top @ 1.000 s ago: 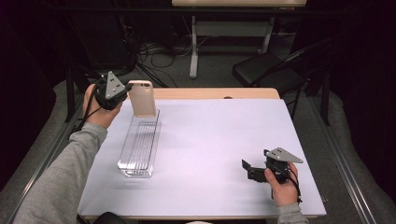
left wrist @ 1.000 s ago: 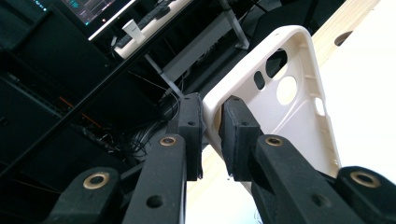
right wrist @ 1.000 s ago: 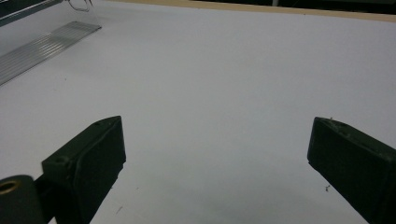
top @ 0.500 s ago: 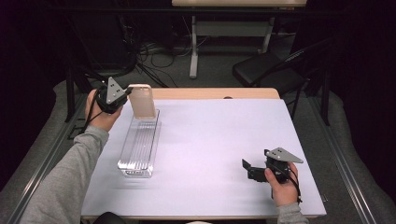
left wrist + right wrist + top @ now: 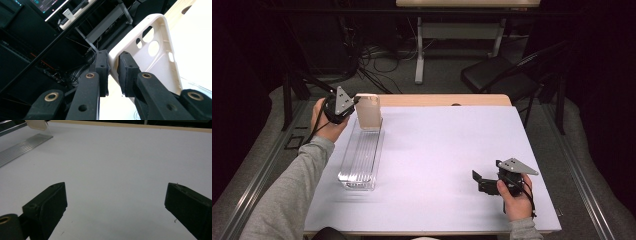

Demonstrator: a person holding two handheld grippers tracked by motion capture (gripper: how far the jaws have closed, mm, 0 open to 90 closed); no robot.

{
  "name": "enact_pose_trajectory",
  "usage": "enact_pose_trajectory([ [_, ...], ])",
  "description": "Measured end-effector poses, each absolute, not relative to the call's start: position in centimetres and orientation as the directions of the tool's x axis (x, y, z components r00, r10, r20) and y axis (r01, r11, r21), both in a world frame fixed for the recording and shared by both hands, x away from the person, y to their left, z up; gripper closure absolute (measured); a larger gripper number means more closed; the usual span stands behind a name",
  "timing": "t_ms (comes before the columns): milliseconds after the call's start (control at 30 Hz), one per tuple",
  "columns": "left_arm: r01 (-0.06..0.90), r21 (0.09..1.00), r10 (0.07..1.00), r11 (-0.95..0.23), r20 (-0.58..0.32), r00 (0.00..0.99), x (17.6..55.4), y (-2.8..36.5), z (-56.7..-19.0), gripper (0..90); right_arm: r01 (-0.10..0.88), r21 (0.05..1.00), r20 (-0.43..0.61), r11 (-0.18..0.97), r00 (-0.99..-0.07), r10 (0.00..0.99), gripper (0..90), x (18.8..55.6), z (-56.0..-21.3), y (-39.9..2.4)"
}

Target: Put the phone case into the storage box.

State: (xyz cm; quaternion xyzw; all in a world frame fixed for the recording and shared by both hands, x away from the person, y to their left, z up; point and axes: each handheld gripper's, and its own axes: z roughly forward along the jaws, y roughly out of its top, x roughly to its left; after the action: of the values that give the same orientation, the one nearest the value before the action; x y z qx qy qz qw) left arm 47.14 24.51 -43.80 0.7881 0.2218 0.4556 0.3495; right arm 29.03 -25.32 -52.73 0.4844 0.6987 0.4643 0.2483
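Lower now than a second ago, the phone case [image 5: 368,111] is coming down toward the far end of the clear rack [image 5: 360,159], and the left gripper [image 5: 353,106] is bringing it there. Its jaws are clamping one long edge of the cream-coloured case; in the left gripper view the two black pads [image 5: 126,72] are pinching the rim, with the camera cut-outs of the phone case [image 5: 150,52] facing the lens. From the high view the case is standing upright, its bottom edge right at the rack's far end, though I cannot tell whether it is already seated in a groove or just hanging above one.

Over on the other side, the right gripper [image 5: 479,180] is sitting where it was, low over the white table [image 5: 452,150], well apart from the rack. The right gripper [image 5: 116,200] is holding nothing, jaws spread wide with bare tabletop between them, and the rack [image 5: 22,146] is showing far off in its view.

So where are we? By my reading the pick-up is done and the carry is nearly done. What is left: settling the case into a slot so it stands by itself, then letting go and backing the left hand away. The rack's other grooves are looking empty.
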Motion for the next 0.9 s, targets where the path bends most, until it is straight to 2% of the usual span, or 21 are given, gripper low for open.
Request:
enact_pose_trajectory([
  [900, 0.024, 0.763, 0.68, -0.647, 0.562, 0.471, 47.4, 24.9, -45.8, 79.3, 0.45, 0.886, 0.098, 0.11, -0.413, 0.905, 3.7, 29.1, -52.9, -25.2],
])
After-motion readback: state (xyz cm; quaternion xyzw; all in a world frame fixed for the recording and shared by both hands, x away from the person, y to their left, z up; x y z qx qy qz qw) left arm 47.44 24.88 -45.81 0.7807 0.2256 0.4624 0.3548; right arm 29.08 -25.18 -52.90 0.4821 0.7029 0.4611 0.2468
